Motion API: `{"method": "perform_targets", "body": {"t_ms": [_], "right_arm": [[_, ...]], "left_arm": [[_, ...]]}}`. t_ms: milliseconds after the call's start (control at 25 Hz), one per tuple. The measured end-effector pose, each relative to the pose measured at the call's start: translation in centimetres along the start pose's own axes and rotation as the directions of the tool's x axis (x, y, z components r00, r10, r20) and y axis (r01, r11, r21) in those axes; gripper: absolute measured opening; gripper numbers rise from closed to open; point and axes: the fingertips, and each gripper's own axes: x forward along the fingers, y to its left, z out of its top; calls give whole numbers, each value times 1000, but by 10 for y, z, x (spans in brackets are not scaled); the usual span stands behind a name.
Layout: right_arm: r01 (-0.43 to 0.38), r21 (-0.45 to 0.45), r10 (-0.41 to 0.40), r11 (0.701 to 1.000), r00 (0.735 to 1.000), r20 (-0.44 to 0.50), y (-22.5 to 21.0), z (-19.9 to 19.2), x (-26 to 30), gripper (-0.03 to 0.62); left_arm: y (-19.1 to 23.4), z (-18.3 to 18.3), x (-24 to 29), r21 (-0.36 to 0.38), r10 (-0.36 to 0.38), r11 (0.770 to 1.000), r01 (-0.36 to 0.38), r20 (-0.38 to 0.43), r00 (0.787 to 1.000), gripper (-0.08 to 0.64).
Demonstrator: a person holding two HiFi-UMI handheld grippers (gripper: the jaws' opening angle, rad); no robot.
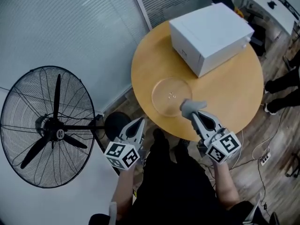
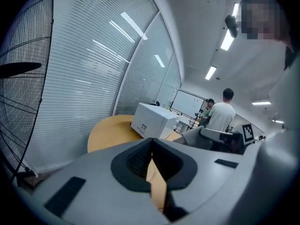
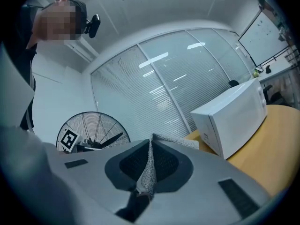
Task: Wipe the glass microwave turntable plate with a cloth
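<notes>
Glass turntable plate (image 1: 168,95) is lying flat on the round wooden table (image 1: 234,95), near its front edge and just in front of the white microwave (image 1: 211,31). The glass is clear and its rim is showing only faintly against the wood.

Left to right:
- Standing fan (image 1: 50,125) is sitting off the table, beside the blinds.
- Left gripper (image 1: 138,123) is hovering by the table edge with its jaws pressed together, gripping nothing.
- Right gripper (image 1: 192,112) is pinching a grey cloth (image 1: 192,105) tight between its jaws. The cloth is overlapping the plate's near-right rim; contact not determinable.
- Marker cubes (image 1: 123,154) are showing square black-and-white codes, no readable text.
- Microwave is carrying a small side label, too small to read. Its inside is not showing.
- At far right, a person's legs (image 1: 281,86) are being cut off by the frame edge.
</notes>
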Motion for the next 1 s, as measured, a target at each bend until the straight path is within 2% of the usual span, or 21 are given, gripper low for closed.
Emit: {"method": "perform_targets", "body": {"t_ms": [280, 600, 800, 1000], "right_arm": [[15, 9, -14, 1000, 999, -29, -12, -2, 24, 21], [119, -26, -120, 993, 990, -71, -38, 2, 62, 21], [204, -29, -206, 978, 975, -83, -43, -1, 95, 21], [298, -32, -300, 954, 948, -109, -58, -15, 129, 21]], "left_arm": [[28, -5, 25, -37, 6, 999, -8, -39, 999, -5], [78, -6, 79, -69, -59, 996, 52, -104, 993, -5], [112, -7, 118, -79, -138, 989, 126, -166, 976, -4], [145, -16, 160, -80, -220, 975, 207, -234, 947, 6]]}}
